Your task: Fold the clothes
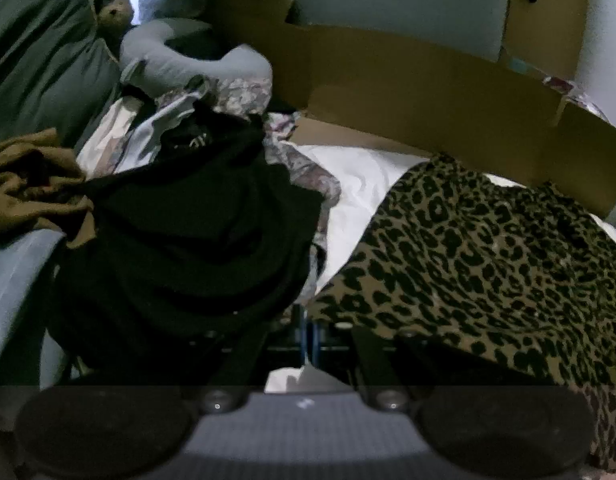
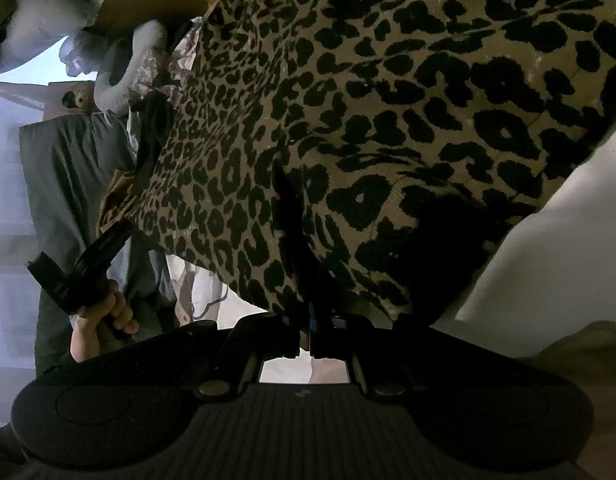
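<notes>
My left gripper (image 1: 308,326), jaws together, pinches the leopard-print garment (image 1: 488,256) at its near edge; black clothing pile (image 1: 187,232) just left, cardboard box (image 1: 408,92) behind.

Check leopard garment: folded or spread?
Spread, not folded: the leopard-print garment hangs as one open sheet, pinched at its edge by both the left tool and right tool.

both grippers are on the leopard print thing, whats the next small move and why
Probably draw the two grippers apart to pull the leopard-print garment taut. The left gripper and right gripper both look shut on its edge, and the cloth between them hangs creased.
</notes>
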{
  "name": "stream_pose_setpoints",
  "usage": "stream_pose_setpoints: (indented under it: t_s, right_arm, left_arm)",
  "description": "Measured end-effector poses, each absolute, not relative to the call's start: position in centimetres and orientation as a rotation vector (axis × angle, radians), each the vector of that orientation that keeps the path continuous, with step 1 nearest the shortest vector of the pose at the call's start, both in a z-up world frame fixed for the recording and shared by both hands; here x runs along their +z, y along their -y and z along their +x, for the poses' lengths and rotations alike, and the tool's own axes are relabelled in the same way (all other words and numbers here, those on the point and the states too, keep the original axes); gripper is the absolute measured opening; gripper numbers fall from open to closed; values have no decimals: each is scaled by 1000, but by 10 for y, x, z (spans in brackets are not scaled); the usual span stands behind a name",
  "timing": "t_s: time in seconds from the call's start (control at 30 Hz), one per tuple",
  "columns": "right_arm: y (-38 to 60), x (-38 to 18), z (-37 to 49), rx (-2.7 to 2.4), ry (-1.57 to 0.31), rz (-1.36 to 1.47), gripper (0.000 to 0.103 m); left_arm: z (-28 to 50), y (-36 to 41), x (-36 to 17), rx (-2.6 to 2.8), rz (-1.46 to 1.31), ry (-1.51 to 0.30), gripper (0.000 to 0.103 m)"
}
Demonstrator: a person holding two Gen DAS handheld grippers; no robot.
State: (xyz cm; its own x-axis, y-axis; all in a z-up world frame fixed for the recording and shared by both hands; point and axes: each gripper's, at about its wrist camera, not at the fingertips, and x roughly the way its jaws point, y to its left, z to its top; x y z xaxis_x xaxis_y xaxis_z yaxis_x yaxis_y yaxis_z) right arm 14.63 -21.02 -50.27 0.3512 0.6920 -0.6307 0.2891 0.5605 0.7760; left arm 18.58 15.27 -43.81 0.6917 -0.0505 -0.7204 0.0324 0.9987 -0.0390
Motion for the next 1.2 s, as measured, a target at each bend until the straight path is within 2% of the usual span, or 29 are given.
stream_pose_setpoints:
  t_s: [0.23,0.43,0.5,0.53,0.57,0.6,0.97,1.03,1.1,1.2]
  right_arm:
    - [201,-512,150,329,-1264,1001,3]
    - [193,-511,156,349,-1270,988,14]
    - [189,-511,157,367,-1269,986,14]
    - [188,-511,158,378,-1268,984,7]
    - [187,-510,158,391,-1266,979,6]
    - [187,-510,158,396,-1263,973,4]
    - [198,-513,152,401,-1260,1011,2]
    - [200,-514,151,398,-1260,1012,2]
    - [203,-514,149,391,-1262,1014,2]
    - [208,-514,146,375,-1263,1018,2]
  left_arm:
    - [197,-158,-476,-59,-97,-924,11]
    - [203,-158,-493,-53,-136,-968,25]
    - [203,-156,-493,-57,-138,-966,24]
    - [203,-156,-493,-66,-134,-967,21]
    - [203,-156,-493,-76,-127,-969,8]
    - [202,-155,-492,-79,-109,-970,3]
    - [193,-146,-468,-45,218,-867,4]
    - [194,-146,-470,-28,177,-890,5]
    - [195,-151,-474,-14,74,-928,7]
    - [196,-155,-482,-26,-43,-965,23]
